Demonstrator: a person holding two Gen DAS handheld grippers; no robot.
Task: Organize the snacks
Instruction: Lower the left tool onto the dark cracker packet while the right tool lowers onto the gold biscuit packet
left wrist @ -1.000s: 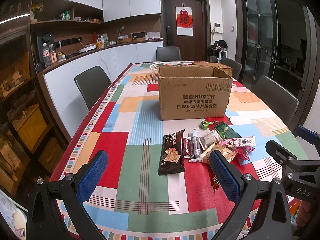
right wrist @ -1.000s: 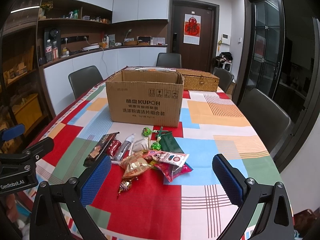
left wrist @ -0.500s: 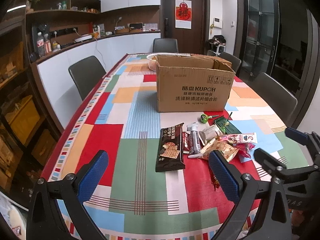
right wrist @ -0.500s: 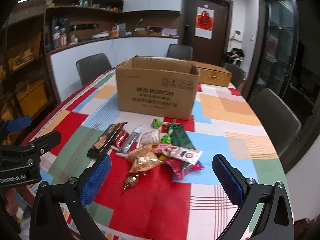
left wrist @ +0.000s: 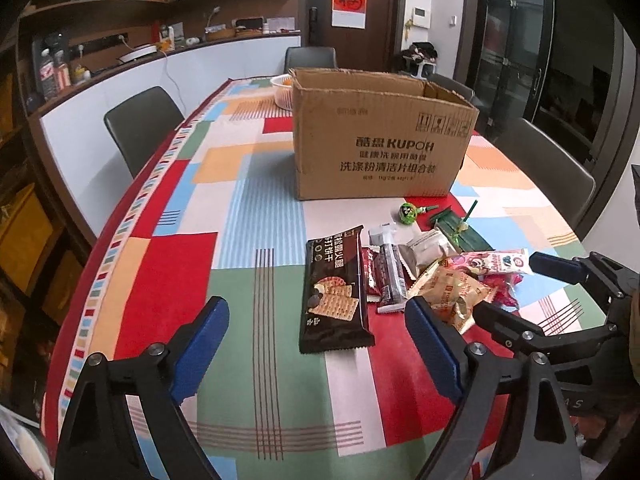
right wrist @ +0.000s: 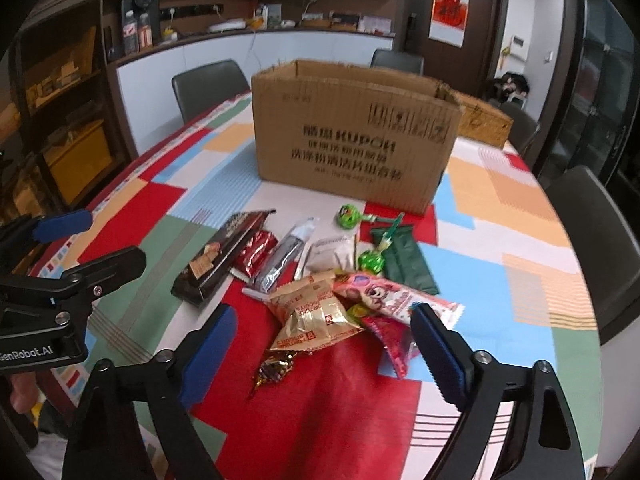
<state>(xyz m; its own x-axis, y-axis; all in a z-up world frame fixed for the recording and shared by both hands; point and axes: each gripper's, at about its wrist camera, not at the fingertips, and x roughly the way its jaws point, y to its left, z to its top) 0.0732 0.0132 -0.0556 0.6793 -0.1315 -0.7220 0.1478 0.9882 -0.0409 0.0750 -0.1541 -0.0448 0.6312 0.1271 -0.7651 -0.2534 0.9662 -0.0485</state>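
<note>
Here both claws, left (left wrist: 316, 342) and right (right wrist: 322, 346), gape wide and empty above the snacks (right wrist: 316, 276) heaped on the bench (right wrist: 340, 412) before the box (right wrist: 356, 136); overlapping wrappers risk a double grab.

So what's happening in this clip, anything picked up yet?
Nothing is picked up yet. A person holds two grippers above a pile of snacks on the patterned table. The left gripper is open in front of the dark biscuit pack; the right gripper is open over the gold packet and pink packet. The open cardboard box stands behind the pile.
</note>
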